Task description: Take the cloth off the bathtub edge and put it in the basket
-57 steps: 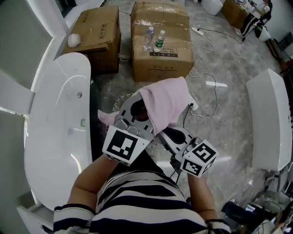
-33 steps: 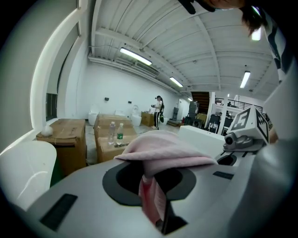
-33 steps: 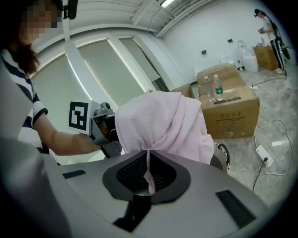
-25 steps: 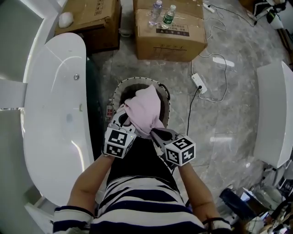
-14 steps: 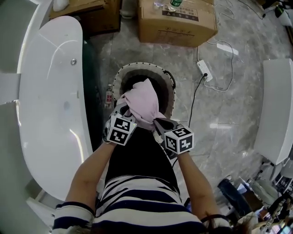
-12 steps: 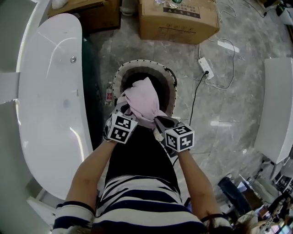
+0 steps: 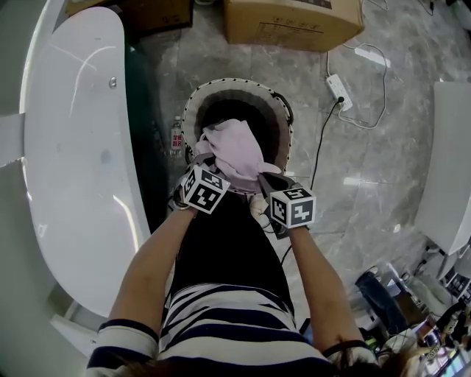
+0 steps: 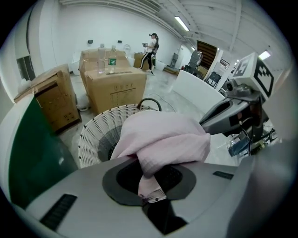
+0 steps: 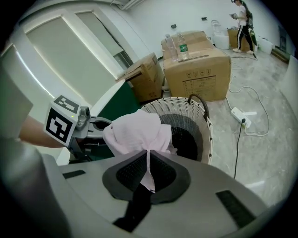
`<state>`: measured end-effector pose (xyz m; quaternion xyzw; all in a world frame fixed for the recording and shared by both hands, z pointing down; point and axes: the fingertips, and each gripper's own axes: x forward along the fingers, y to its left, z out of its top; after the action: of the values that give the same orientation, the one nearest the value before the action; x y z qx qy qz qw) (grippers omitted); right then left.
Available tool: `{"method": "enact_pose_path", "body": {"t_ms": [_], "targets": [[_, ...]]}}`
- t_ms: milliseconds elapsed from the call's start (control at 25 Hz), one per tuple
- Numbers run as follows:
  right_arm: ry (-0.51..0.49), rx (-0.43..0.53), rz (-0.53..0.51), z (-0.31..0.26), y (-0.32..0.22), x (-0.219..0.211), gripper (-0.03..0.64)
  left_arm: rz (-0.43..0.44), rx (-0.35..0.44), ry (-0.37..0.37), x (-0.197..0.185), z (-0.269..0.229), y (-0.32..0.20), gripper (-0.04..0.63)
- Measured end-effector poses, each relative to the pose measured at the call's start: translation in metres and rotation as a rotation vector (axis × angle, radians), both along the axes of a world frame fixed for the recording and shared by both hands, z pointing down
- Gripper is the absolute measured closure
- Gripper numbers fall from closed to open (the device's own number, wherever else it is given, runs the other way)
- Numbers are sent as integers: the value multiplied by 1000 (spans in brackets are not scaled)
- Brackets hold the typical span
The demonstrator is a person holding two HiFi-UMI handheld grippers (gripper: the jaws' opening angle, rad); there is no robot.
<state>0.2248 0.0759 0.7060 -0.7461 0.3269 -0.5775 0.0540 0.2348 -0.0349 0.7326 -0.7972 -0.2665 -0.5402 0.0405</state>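
A pale pink cloth point(image 7: 234, 152) hangs bunched between both grippers, over the near half of a round white wicker basket point(image 7: 283, 118) on the floor. My left gripper point(image 7: 208, 163) is shut on the cloth's left edge; in the left gripper view the pink cloth point(image 8: 163, 142) is pinched between its dark pads, above the basket point(image 8: 95, 135). My right gripper point(image 7: 262, 177) is shut on the cloth's right edge; the right gripper view shows the cloth point(image 9: 137, 135) clamped thin between its pads, with the basket point(image 9: 205, 123) just beyond. The white bathtub point(image 7: 70, 140) lies to the left.
Cardboard boxes point(image 7: 294, 22) stand beyond the basket. A power strip and cable point(image 7: 340, 90) lie on the marble floor to the right. A second white tub edge point(image 7: 449, 169) is at far right. A small bottle point(image 7: 176, 136) lies between bathtub and basket.
Both grippers have carried the cloth from beside the bathtub to over the basket and lowered it toward the opening. The grip on the cloth is unchanged.
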Motion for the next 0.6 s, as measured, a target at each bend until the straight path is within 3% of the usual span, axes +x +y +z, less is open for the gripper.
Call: {"method": "enact_pose_path", "body": {"t_ms": [200, 440, 600], "targets": [[-4, -20, 30, 6, 5, 0, 578, 27, 8, -41, -6, 13, 2, 525], [15, -25, 68, 7, 5, 3, 577, 51, 93, -125, -22, 33, -9, 521], [59, -25, 87, 3, 7, 5, 578, 58, 138, -85, -22, 28, -14, 512]]}}
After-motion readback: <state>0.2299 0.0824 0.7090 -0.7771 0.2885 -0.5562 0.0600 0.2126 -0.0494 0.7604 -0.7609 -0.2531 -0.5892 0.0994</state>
